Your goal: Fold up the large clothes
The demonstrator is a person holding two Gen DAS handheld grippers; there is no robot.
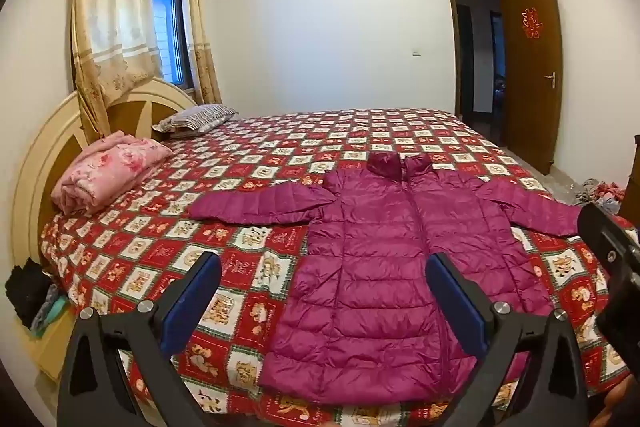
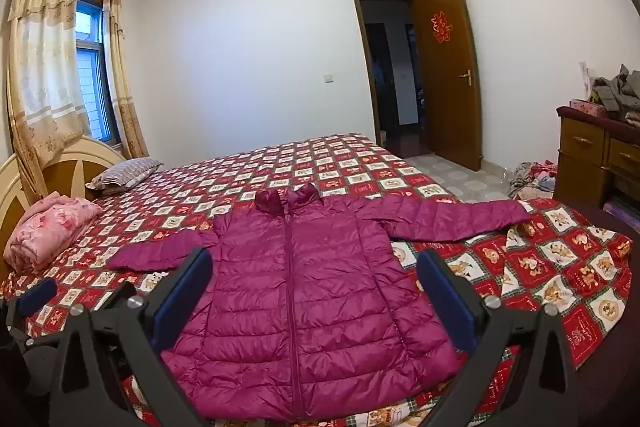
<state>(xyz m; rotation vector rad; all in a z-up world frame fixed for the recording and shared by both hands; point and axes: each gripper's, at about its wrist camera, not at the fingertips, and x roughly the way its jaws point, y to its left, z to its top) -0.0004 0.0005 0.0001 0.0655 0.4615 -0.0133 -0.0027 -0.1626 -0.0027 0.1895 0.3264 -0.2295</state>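
Left gripper (image 1: 322, 291) is wide open, jaws spread w/ nothing between them, held above the jacket's (image 1: 384, 279) lower left part, not touching. Right gripper (image 2: 314, 285) is also wide open and empty, above the jacket's (image 2: 304, 291) middle. Jacket: magenta quilted puffer, front up, zipped, collar toward the far wall, both sleeves out to the sides. It lies flat on the near part of the bed (image 1: 256, 163), hem at the near edge.

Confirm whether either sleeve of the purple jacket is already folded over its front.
No. In the right wrist view both sleeves of the purple jacket lie spread outward on the bed, and its zipped front is uncovered.
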